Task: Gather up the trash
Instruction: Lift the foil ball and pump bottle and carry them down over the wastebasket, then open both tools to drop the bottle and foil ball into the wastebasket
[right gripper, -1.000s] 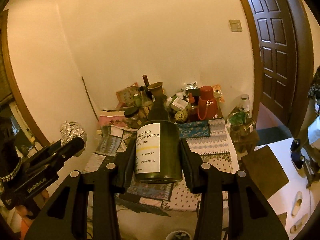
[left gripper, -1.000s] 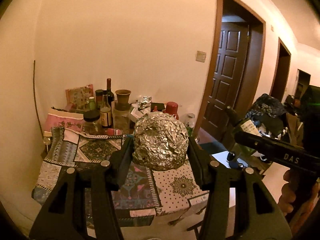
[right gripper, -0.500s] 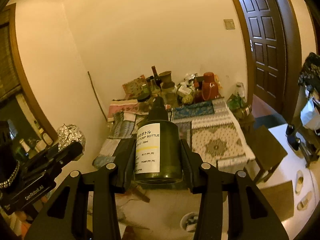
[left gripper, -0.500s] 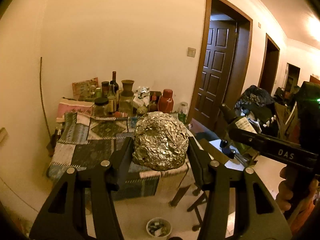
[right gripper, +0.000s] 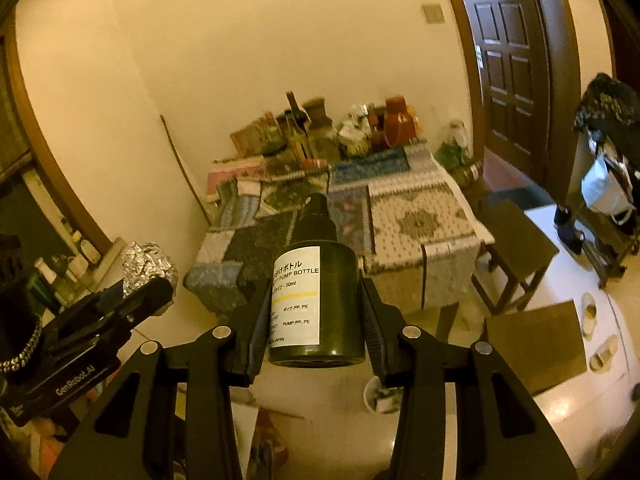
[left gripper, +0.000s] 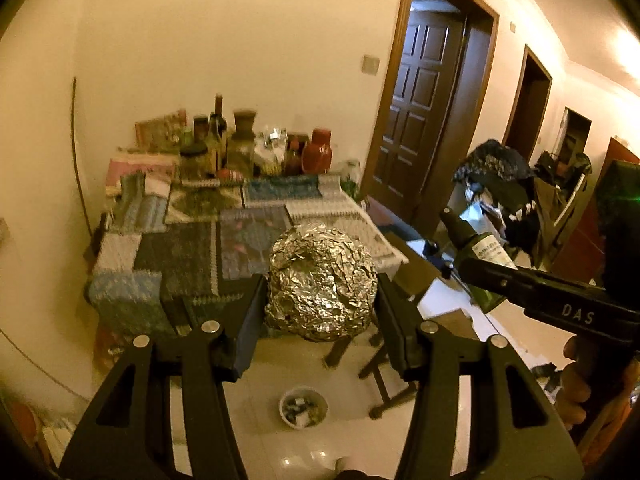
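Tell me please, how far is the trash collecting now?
Done: both pieces are picked up, away from the table. In hand: the left gripper clamps a foil ball; the right gripper clamps a green pump bottle. Left: dropping both, probably into the small bin on the floor below.

My left gripper [left gripper: 320, 304]: matte black, clamped on a silver crinkled foil ball [left gripper: 322, 282].
My right gripper [right gripper: 314, 312]: black, pinching a dark olive-green pump bottle [right gripper: 320, 292] with a black cap and a white label with dark print and one yellow stripe.
At 12 o'clock, tablecloth [right gripper: 420, 220]: patchwork of blue, grey, dark and cream panels, one with a star medallion.
At 1 o'clock, door [right gripper: 508, 52]: dark brown, panelled.
Wall [left gripper: 240, 32]: plain cream-yellow.
At 6 o'clock, bin [left gripper: 303, 406]: pale, on a glossy cream floor [left gripper: 296, 364].
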The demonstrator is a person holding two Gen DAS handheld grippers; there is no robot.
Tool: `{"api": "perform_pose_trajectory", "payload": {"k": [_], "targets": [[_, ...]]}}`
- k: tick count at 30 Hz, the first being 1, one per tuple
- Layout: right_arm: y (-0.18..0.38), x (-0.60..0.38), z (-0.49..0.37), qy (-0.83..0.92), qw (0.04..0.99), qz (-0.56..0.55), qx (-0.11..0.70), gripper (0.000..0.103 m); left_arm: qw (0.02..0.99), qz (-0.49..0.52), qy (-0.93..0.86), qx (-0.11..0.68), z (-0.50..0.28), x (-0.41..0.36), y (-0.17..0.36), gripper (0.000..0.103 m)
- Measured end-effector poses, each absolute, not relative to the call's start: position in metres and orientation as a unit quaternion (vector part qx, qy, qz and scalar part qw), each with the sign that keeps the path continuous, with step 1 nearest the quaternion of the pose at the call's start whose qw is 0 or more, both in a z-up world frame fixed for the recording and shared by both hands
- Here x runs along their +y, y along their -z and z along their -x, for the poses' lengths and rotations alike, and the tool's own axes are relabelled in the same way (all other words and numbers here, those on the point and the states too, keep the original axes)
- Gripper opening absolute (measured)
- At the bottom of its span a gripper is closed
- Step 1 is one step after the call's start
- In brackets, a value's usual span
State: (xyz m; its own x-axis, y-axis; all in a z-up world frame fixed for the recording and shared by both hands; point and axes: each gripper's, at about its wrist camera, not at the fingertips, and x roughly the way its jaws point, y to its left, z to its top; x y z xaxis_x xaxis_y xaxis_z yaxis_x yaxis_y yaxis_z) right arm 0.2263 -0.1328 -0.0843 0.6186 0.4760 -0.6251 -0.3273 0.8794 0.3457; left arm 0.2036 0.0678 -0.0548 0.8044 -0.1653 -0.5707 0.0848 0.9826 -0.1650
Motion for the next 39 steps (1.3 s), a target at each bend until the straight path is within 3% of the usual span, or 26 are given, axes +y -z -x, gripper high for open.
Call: {"api": "perform_pose_trajectory", "payload": {"k": [13, 22, 28, 34, 35, 37, 39], "targets": [[0.216, -0.141, -0.253, -0.215, 0.831, -0.075, 0.508, 0.039, 0.891, 0.099, 0.051, 0.441, -0.242, 0.044, 0.188, 0.053], [0.366, -0.145, -0.285, -0.201, 0.766, -0.055, 0.609, 0.039, 0.840, 0.121, 0.031, 0.528, -0.270, 0.029, 0.331, 0.053], [0.436, -0.134, -0.307, -0.216, 0.747, -0.046, 0.627, 0.039, 0.806, 0.146, 0.010, 0.573, -0.281, 0.032, 0.424, 0.053], [0.458, -0.120, -0.332, -0.273, 0.747, -0.069, 0.601, 0.039, 0.787, 0.165, -0.004, 0.594, -0.294, 0.040, 0.477, 0.053], [0.460, -0.119, -0.335, -0.279, 0.749, -0.069, 0.597, 0.042, 0.786, 0.167, -0.005, 0.595, -0.298, 0.040, 0.483, 0.053], [0.463, -0.116, -0.340, -0.266, 0.758, -0.056, 0.593, 0.067, 0.786, 0.164, -0.008, 0.596, -0.306, 0.039, 0.494, 0.053], [0.464, -0.121, -0.342, -0.255, 0.766, -0.048, 0.589, 0.068, 0.785, 0.163, -0.007, 0.598, -0.313, 0.036, 0.497, 0.053]]}}
